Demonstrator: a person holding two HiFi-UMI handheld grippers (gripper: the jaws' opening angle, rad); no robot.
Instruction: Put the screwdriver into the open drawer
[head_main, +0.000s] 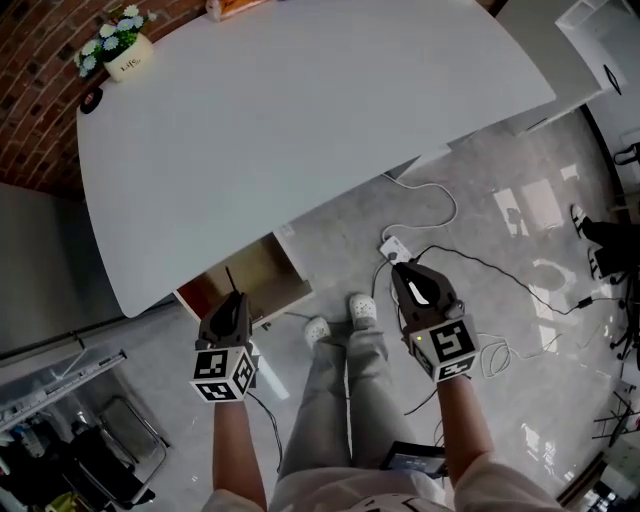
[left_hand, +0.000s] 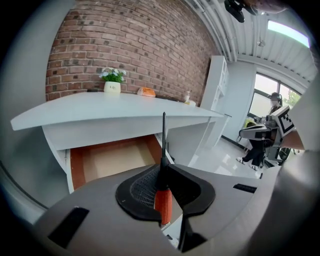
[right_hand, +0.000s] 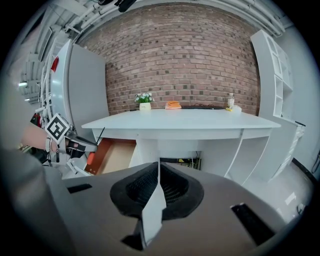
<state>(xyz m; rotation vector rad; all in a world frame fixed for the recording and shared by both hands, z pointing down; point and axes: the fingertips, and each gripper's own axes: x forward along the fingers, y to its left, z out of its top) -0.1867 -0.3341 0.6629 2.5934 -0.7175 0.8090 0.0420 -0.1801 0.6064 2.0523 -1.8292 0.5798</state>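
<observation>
Clamping the screwdriver (left_hand: 163, 199), left tool (left_hand: 164, 170) faces the drawer (left_hand: 114, 163); pot (left_hand: 112, 87) lettering illegible.

drawer (head_main: 250, 277): rear hidden under desk (head_main: 300, 130) | screwdriver (head_main: 229, 279): handle hidden inside left hand-held gripper (head_main: 234, 300) | orange item (right_hand: 173, 104): too small to tell

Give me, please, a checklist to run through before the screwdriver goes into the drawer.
1. Screwdriver gripped: ok; left tongs shut on its orange handle.
2. Drawer open: ok; pulled out under the white table.
3. Drawer floor free: cannot tell; the visible part is bare, the near end is hidden.
4. Left tongs above drawer: not ok; they hang just short of its front.
5. Right tongs out of the way: ok; shut, empty, off to the right.
</observation>
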